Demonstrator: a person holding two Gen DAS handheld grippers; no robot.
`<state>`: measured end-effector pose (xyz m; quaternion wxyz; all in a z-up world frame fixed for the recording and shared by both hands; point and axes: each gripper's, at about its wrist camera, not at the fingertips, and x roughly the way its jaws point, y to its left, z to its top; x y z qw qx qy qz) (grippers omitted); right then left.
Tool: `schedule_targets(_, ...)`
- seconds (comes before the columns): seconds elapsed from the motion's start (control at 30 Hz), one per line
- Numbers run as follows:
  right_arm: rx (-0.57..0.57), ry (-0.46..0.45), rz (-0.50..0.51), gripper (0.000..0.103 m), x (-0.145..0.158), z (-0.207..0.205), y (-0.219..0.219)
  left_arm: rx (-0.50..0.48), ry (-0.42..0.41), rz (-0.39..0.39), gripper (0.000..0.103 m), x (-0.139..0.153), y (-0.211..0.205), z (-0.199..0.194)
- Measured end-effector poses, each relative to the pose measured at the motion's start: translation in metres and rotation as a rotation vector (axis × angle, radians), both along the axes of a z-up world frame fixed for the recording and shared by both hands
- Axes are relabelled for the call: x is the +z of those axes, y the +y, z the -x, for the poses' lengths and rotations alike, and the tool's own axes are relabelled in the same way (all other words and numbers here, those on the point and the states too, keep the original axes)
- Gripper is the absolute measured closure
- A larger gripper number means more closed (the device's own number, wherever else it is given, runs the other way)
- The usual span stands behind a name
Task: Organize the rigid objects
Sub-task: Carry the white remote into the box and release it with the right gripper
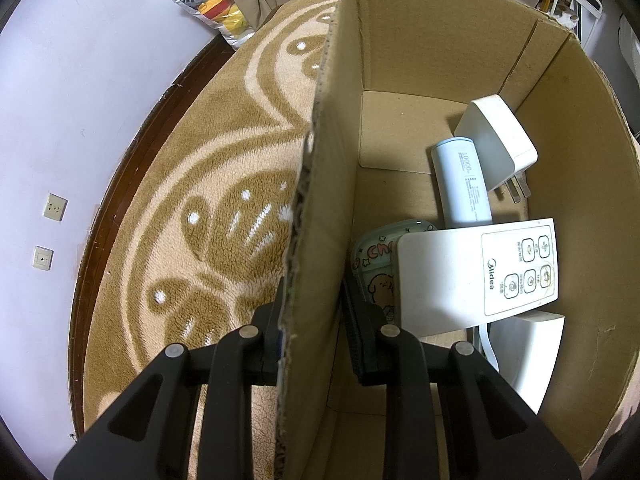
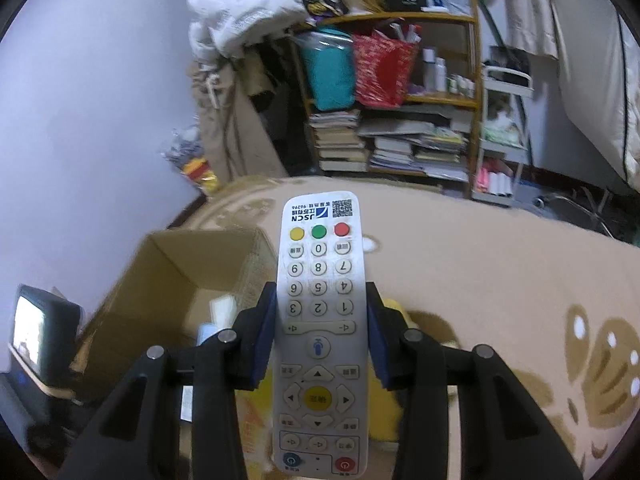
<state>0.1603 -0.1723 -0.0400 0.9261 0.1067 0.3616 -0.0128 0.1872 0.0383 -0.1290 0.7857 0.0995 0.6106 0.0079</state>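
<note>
- My left gripper [image 1: 316, 340] points level, jaws clamped on the cardboard box [image 1: 320, 216] wall.
- My right gripper [image 2: 320, 336] is raised, jaws grasping the TV remote [image 2: 320, 320].

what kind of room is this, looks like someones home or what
Most likely a lived-in room at home, perhaps a bedroom or living room: a plush patterned rug covers the floor, a wooden shelf is crammed with books and bags, and heaped white bedding sits by the wall.
</note>
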Motion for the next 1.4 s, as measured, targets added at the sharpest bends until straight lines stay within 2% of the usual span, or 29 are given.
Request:
schedule_targets(0.27, 0.080, -0.038, -0.042, 0.059, 0.010, -0.007, 0.035, 0.001, 0.000, 0.001, 0.079, 0.000, 0.000, 0.000)
schedule_targets(0.53, 0.142, -0.017, -0.069, 0.059, 0.004, -0.011, 0.059, 0.001, 0.000, 0.002, 0.079, 0.000, 0.000, 0.000)
schedule_targets(0.83, 0.162, 0.032, -0.093, 0.059, -0.013, -0.014, 0.065, 0.000, 0.001, 0.003, 0.079, 0.000, -0.001, 0.000)
schedule_targets(1.27, 0.146, -0.022, -0.062, 0.059, 0.003, -0.007, 0.056, 0.000, 0.004, 0.001, 0.079, 0.001, 0.000, -0.001)
schedule_targets(1.37, 0.131, -0.024, -0.055, 0.045, 0.005, -0.003, 0.049, 0.000, 0.005, -0.001, 0.079, 0.001, 0.000, -0.001)
schedule_targets(1.4, 0.124, -0.026, -0.054, 0.036, 0.005, -0.002, 0.045, 0.000, 0.006, -0.003, 0.079, 0.000, 0.000, -0.001)
